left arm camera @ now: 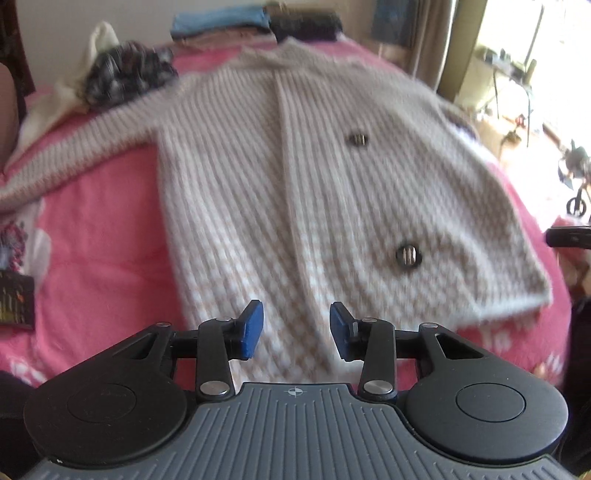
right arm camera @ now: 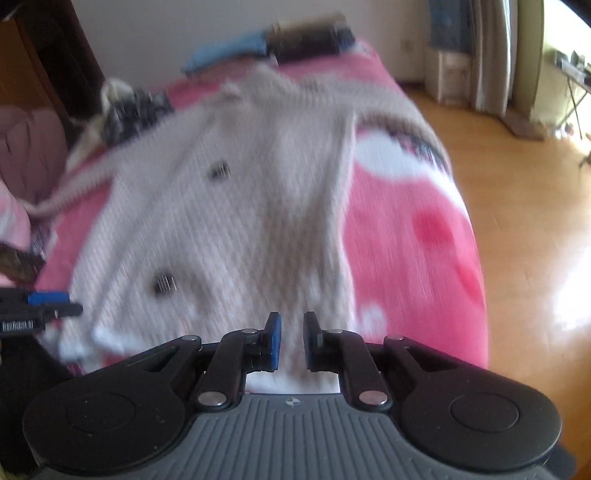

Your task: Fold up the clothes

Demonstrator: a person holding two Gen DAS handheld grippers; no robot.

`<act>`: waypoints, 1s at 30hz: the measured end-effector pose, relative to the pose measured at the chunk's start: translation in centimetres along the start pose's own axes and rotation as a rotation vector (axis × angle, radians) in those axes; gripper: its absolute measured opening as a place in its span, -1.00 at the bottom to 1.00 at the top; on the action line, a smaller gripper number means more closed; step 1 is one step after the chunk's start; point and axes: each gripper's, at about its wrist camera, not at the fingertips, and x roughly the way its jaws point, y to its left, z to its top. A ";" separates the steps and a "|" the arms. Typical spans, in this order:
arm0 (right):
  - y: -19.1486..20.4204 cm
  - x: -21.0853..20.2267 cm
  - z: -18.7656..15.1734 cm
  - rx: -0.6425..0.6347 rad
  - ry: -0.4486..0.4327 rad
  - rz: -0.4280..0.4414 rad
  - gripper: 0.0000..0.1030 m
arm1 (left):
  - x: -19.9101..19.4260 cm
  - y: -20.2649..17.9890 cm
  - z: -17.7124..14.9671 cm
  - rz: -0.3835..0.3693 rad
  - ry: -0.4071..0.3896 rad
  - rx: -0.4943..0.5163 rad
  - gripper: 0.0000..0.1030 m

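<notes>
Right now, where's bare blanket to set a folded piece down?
Free: the pink blanket between the cardigan's body and its outstretched sleeve, and the strip right of the cardigan toward the bed edge. Crowded: far-left corner with the plaid heap, and the head end, lined with folded stacks.

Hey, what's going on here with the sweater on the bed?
A person is holding a two-finger gripper in each hand over a beige knit cardigan spread flat on a pink blanket, front up, with two dark buttons showing. The left gripper is open above the hem, holding nothing. The right gripper is narrowly open near the hem too. No fold looks started yet.
</notes>
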 end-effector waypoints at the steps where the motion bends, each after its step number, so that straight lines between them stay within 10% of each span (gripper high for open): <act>1: 0.2 1.0 0.9 -0.003 -0.003 -0.003 -0.74 | 0.0 -0.1 0.6 -0.007 -0.015 0.001 -0.24; 11: 1.3 11.0 9.8 -0.026 -0.020 -0.036 -0.73 | 6.1 -3.6 5.9 -0.132 -0.021 0.122 -0.24; 17: -1.7 15.4 10.6 0.038 0.122 -0.052 -0.46 | 9.5 -3.0 4.4 -0.184 0.049 0.128 -0.23; 23: 1.0 15.1 17.6 -0.007 0.011 -0.029 -0.44 | 10.3 -2.3 3.8 -0.224 0.085 0.088 -0.15; 30: 1.9 24.7 27.0 0.026 -0.103 -0.077 -0.66 | 10.5 -2.0 3.6 -0.251 0.087 0.080 -0.06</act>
